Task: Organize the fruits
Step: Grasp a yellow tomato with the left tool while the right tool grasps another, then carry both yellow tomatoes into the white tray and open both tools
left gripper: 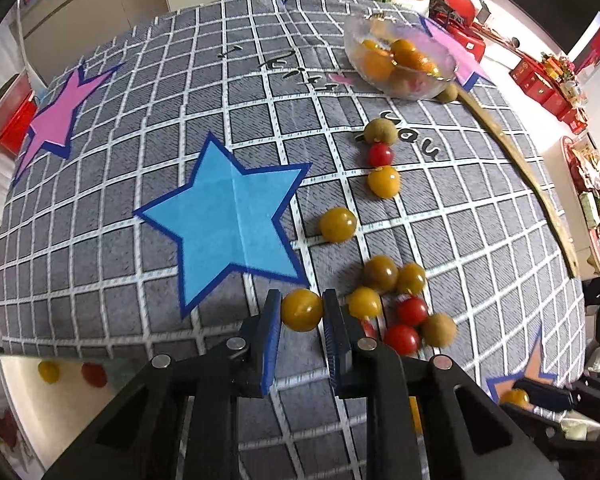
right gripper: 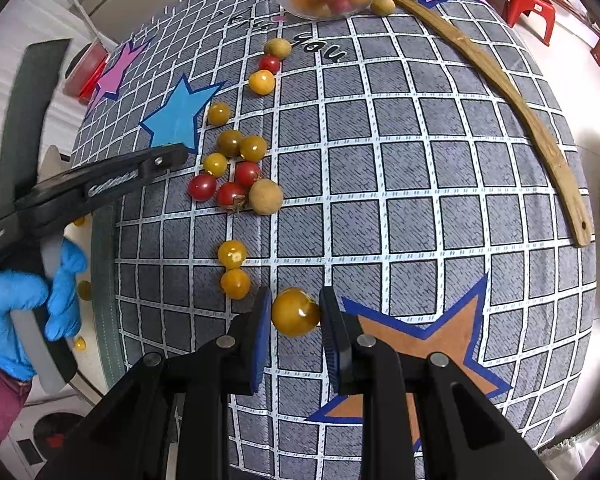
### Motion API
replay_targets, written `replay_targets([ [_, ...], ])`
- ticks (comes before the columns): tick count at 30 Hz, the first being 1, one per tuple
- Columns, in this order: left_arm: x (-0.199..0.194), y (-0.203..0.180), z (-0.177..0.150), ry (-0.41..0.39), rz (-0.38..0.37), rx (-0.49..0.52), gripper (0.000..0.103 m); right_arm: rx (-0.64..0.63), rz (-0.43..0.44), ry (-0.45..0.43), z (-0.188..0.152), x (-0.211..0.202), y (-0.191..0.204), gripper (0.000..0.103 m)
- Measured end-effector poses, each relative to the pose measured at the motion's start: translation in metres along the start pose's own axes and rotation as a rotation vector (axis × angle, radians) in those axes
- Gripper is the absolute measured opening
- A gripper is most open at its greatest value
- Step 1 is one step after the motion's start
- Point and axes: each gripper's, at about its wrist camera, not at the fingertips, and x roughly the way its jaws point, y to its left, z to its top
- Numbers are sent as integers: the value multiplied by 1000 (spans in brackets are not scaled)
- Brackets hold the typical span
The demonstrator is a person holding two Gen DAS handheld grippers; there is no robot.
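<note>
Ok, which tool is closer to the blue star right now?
Left. The left tool sits just below the lower edge of the blue star. The right tool is well away across the cloth, beside the orange star.

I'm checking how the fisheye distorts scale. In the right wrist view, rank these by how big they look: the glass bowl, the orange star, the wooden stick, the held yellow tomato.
1. wooden stick, longest
2. orange star, enlarged by nearness
3. glass bowl, shrunk by distance
4. yellow tomato, pinched in the right gripper

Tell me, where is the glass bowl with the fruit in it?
The glass bowl sits at the far right of the checked cloth in the left wrist view, beside a pink star, a small brown fruit against it.
</note>
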Motion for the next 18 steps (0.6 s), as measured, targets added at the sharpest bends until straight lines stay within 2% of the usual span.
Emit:
replay_targets([
  [8,-36,13,-35,-31,26,-1,22,-38,-6,-1,3,-5,17,26],
  [18,-61,41,-81,-19,60,-89,22,-126,-16,13,0,-10,54,26],
])
